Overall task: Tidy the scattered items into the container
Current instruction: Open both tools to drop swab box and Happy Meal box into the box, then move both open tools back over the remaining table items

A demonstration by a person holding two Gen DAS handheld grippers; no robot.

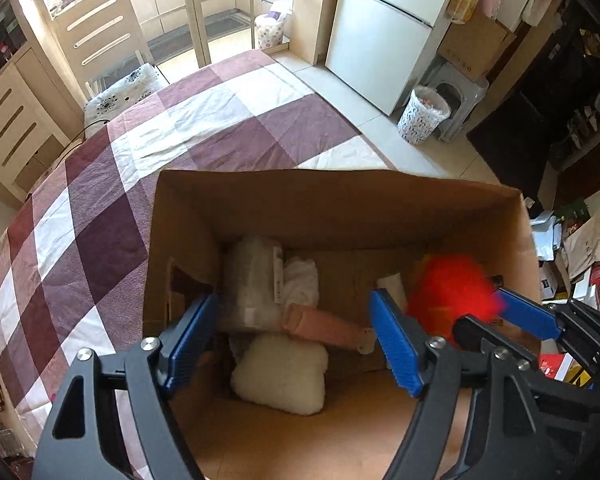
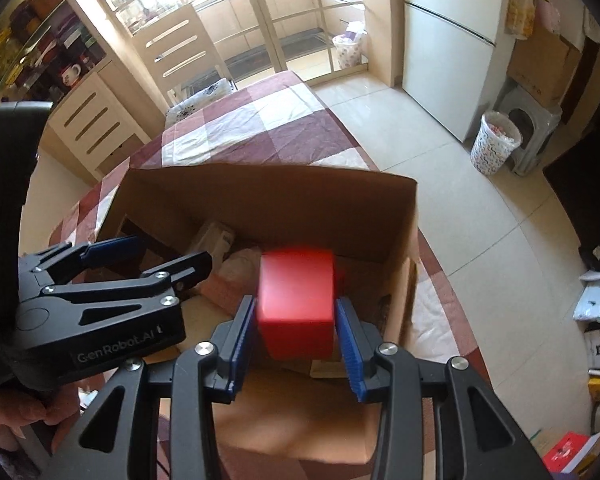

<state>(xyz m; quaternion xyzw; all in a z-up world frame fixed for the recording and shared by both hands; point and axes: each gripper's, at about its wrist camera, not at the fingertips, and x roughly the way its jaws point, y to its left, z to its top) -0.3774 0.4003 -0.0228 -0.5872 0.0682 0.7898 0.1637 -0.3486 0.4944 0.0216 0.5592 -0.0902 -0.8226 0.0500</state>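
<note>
Step in hand: the red block [image 2: 297, 307] is to be lowered into the cardboard box [image 2: 268, 192] on the checked table [image 2: 236, 128].
Right claw [image 2: 296, 340]: pinching the red block at frame centre, above the box floor.
Left claw [image 1: 296, 344]: spread, nothing between the pads, over the box interior.
Contents: a white cushion [image 1: 280, 376], a pink roll [image 1: 324, 326] and a clear packet [image 1: 252, 280] lie at the box's left.
Release: judged best made low, over the bare floor at right.
Clearance: the left claw should be kept apart.
</note>
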